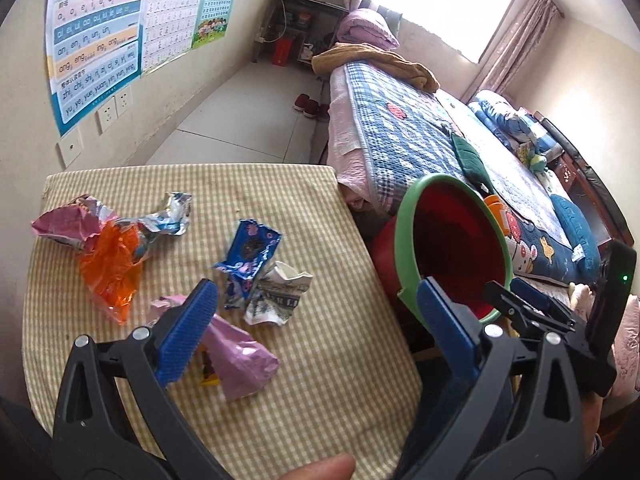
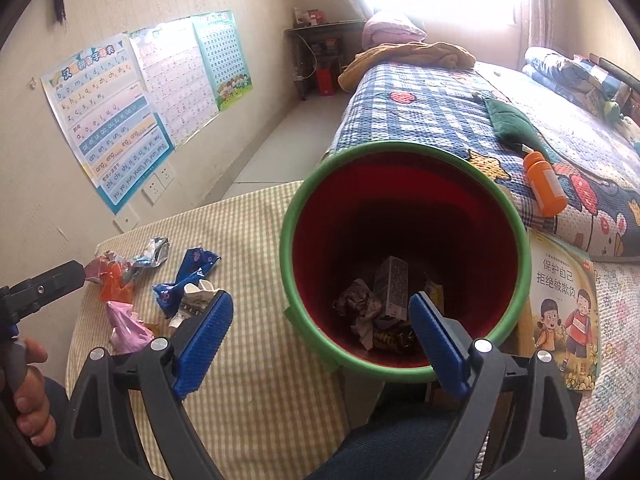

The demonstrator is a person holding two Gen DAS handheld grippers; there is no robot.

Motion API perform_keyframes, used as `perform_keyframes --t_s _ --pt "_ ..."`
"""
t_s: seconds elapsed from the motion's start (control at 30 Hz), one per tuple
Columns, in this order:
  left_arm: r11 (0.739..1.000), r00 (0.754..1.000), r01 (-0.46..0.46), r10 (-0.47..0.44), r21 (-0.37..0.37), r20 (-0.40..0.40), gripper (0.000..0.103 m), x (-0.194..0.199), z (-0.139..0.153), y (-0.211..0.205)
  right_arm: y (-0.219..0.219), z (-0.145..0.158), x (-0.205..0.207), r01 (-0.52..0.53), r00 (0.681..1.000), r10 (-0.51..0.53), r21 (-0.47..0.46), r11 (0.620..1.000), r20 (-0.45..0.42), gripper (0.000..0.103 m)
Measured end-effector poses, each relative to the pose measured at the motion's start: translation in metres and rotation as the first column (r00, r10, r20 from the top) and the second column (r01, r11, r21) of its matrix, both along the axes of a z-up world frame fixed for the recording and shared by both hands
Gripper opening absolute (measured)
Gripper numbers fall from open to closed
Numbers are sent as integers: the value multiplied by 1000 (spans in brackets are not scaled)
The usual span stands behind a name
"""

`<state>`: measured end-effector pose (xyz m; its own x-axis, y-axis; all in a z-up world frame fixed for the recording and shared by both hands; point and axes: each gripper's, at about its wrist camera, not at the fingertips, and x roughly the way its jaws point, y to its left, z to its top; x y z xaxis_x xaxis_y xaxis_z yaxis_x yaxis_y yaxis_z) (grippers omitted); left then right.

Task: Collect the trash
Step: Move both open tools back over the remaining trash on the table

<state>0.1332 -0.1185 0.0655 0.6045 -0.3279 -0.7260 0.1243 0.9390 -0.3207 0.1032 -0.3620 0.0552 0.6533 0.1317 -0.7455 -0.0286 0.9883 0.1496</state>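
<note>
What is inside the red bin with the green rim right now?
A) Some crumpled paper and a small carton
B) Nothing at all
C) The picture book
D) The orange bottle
A. The right wrist view looks down into the red bin and shows crumpled paper beside a small carton at the bottom, while the orange bottle lies on the bed and the picture book sits outside the bin.

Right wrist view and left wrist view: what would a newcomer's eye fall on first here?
The red bin with a green rim dominates, standing between the checked table and the bed, with crumpled trash already at its bottom. Next come the bright wrappers still on the table: an orange one, a blue one and a pink one. Both the left gripper and right gripper are open and empty.
</note>
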Motion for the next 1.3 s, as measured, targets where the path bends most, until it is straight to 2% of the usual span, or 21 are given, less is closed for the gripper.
perform_keyframes --t_s 0.37,0.67,0.97,1.3 --pt "986 986 -168 168 -17 -12 97 -42 -5 97 93 -5 0 -172 985 172 -27 985 -23 88" --pt "964 965 -262 261 -43 -23 97 -60 -10 151 136 -10 1 -246 969 244 -45 968 -39 88" --pt "958 958 -284 282 -29 -56 97 -53 -25 173 152 -24 14 -268 962 265 -36 963 -69 88" --pt "972 962 -233 234 20 -140 97 -15 -62 172 148 -62 52 -226 962 227 24 974 -155 88"
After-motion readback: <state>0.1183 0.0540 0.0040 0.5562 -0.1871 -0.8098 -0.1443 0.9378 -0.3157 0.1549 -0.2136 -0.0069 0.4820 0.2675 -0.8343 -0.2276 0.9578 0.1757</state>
